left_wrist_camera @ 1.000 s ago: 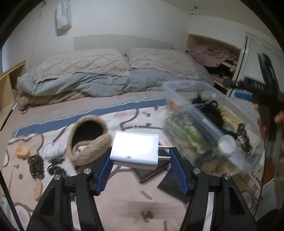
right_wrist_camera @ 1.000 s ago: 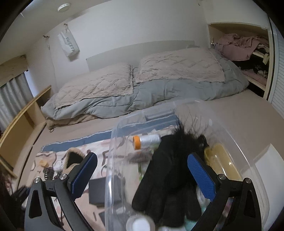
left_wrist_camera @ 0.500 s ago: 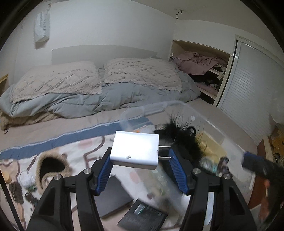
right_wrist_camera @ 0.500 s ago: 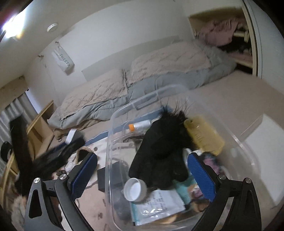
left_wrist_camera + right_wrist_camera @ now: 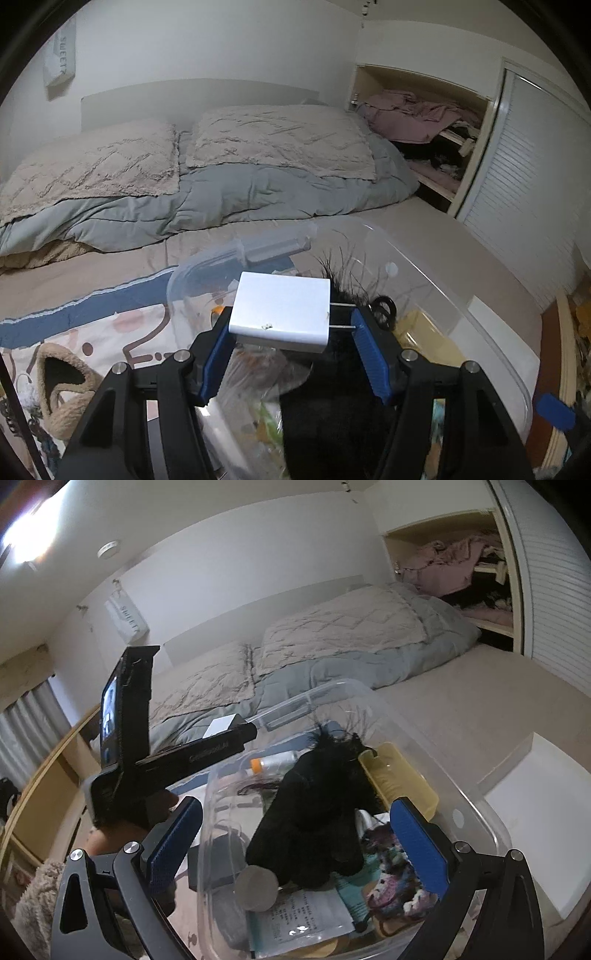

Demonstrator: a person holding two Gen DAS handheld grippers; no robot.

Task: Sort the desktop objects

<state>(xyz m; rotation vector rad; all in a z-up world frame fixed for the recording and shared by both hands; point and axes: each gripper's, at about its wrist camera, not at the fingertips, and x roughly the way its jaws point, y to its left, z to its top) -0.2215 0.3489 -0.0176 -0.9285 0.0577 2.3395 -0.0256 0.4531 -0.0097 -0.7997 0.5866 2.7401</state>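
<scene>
Gripping a smooth white boxy charger (image 5: 282, 312) in our left gripper (image 5: 291, 343) above the clear plastic bin's (image 5: 491, 827) rim, our right gripper (image 5: 295, 845) jaws gape empty.

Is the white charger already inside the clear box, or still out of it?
Out. The left tool grips the charger above the box, whose top is open; nothing supports it but the tool.

Right gripper (image 5: 295, 849) w/ jaws wide apart, hovering over clear plastic bin (image 5: 491, 834) on bed (image 5: 461, 709). Inside bin: black glove (image 5: 314, 819), yellow case (image 5: 399, 779), orange-capped bottle (image 5: 275, 762), grey round lid (image 5: 256, 888), printed packet (image 5: 299, 917), crochet piece (image 5: 399, 882). At left, left gripper (image 5: 231, 727) above bin's far corner, clamped on white charger (image 5: 221, 725).
</scene>
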